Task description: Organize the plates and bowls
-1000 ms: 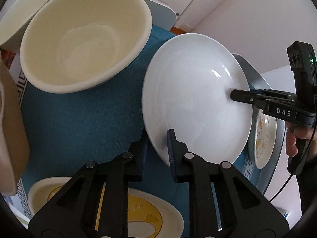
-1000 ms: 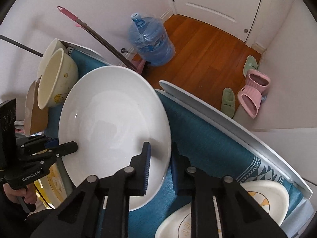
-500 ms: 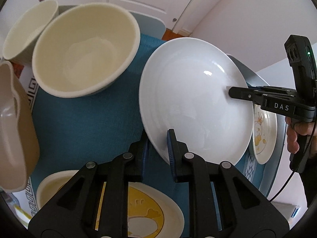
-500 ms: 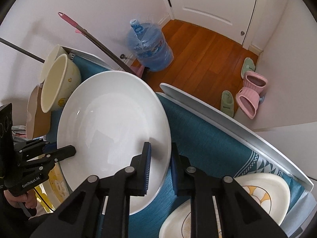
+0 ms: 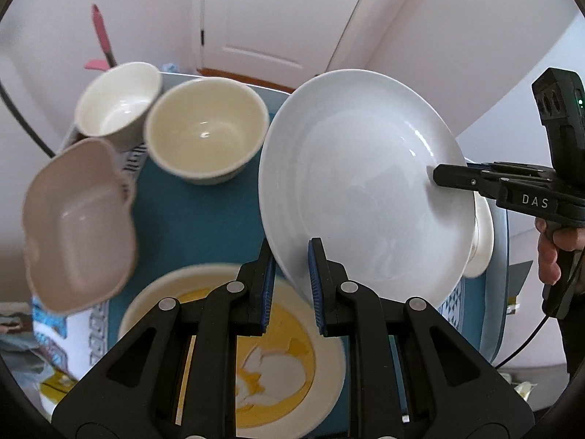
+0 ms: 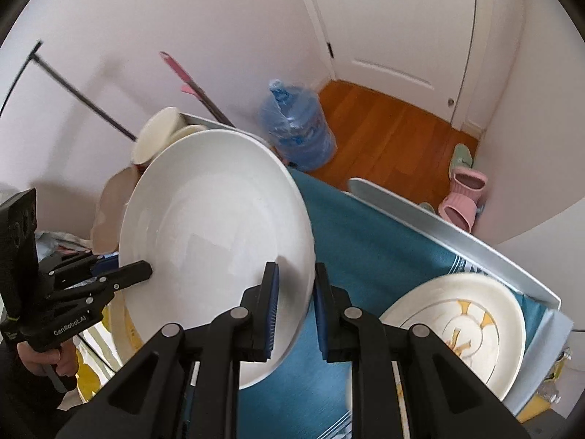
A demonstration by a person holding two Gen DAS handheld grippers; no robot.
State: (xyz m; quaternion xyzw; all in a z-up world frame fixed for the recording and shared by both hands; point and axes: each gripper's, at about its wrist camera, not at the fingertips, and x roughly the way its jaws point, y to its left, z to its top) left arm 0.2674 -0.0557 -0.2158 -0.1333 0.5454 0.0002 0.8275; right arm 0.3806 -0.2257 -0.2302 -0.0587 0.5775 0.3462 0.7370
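A large white plate (image 5: 362, 183) is held in the air above the blue tablecloth (image 5: 204, 219), tilted. My left gripper (image 5: 290, 285) is shut on its near rim. My right gripper (image 6: 295, 307) is shut on the opposite rim of the same plate (image 6: 215, 234); it shows in the left wrist view (image 5: 438, 177) at the plate's right edge. Below the plate lies a cream plate with a yellow picture (image 5: 278, 362). Another patterned plate (image 6: 460, 325) lies at the right end of the table.
Two cream bowls (image 5: 208, 128) (image 5: 117, 102) and a beige rounded dish (image 5: 76, 223) stand at the far left of the table. A blue water jug (image 6: 298, 128), a pink-handled broom (image 6: 190, 84) and slippers (image 6: 462, 197) are on the wooden floor past the table edge.
Both grippers have lifted the white plate higher above the table; the bowls and lower plates now look farther away and the door is in view.
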